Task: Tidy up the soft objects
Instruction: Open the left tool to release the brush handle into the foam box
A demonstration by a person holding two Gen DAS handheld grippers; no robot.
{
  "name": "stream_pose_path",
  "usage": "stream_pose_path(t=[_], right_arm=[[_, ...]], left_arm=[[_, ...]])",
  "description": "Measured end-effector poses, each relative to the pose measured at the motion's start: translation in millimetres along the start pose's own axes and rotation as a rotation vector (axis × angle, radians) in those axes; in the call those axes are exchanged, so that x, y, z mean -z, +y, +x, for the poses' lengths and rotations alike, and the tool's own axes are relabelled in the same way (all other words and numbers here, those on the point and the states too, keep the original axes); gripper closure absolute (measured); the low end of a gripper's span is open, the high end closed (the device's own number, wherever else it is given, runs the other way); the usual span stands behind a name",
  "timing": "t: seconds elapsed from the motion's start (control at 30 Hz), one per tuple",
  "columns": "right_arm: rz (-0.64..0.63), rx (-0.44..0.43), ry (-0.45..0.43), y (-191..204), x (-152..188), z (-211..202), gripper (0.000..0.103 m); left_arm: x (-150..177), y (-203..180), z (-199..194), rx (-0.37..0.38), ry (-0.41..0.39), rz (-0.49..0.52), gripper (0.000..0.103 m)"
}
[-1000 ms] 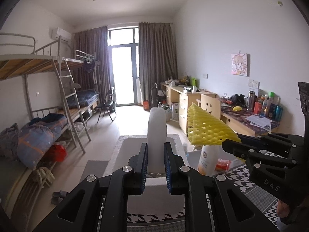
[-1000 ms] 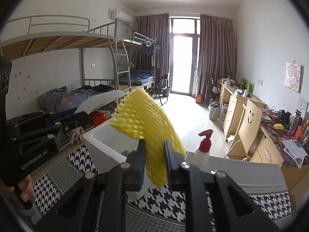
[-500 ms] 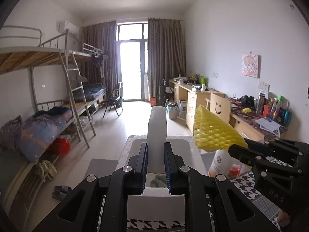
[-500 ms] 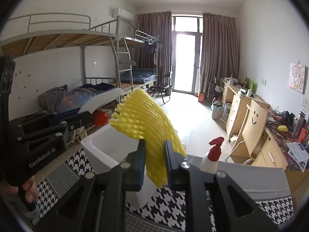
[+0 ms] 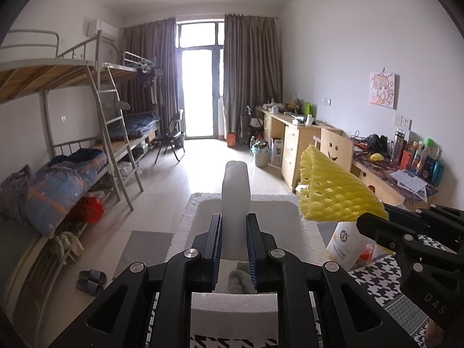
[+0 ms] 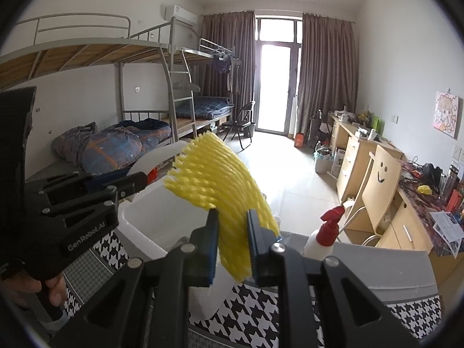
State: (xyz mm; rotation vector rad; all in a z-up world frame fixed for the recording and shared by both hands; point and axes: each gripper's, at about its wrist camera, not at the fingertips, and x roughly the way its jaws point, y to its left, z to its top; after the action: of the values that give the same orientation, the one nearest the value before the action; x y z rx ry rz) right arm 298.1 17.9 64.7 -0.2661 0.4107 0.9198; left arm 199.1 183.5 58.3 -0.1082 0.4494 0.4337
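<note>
Both soft pieces are lifted and being carried to the white foam box (image 5: 249,211) on the houndstooth-covered table (image 6: 255,307). The left tongs (image 5: 233,246) are clamped on a white foam sheet (image 5: 235,188), which stands upright over the box's open top. The right tongs (image 6: 232,243) are clamped on a yellow foam net (image 6: 214,179), held just right of the box and above its rim.

The step in hand looks like dropping both pieces in. Next, each piece likely needs lowering inside the walls before its tongs part.

Something grey (image 5: 239,278) already lies in the box. A spray bottle (image 6: 322,237) stands just right of the box, near the net's path.
</note>
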Motion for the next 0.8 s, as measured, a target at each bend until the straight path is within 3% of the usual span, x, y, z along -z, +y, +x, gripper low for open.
stream_pose_path(t=[0.8], right_arm=[[0.006,0.046,0.028,-5,4,2,0.08]], left_arm=[[4,-7,44,0.062,0.101,0.01,0.083]])
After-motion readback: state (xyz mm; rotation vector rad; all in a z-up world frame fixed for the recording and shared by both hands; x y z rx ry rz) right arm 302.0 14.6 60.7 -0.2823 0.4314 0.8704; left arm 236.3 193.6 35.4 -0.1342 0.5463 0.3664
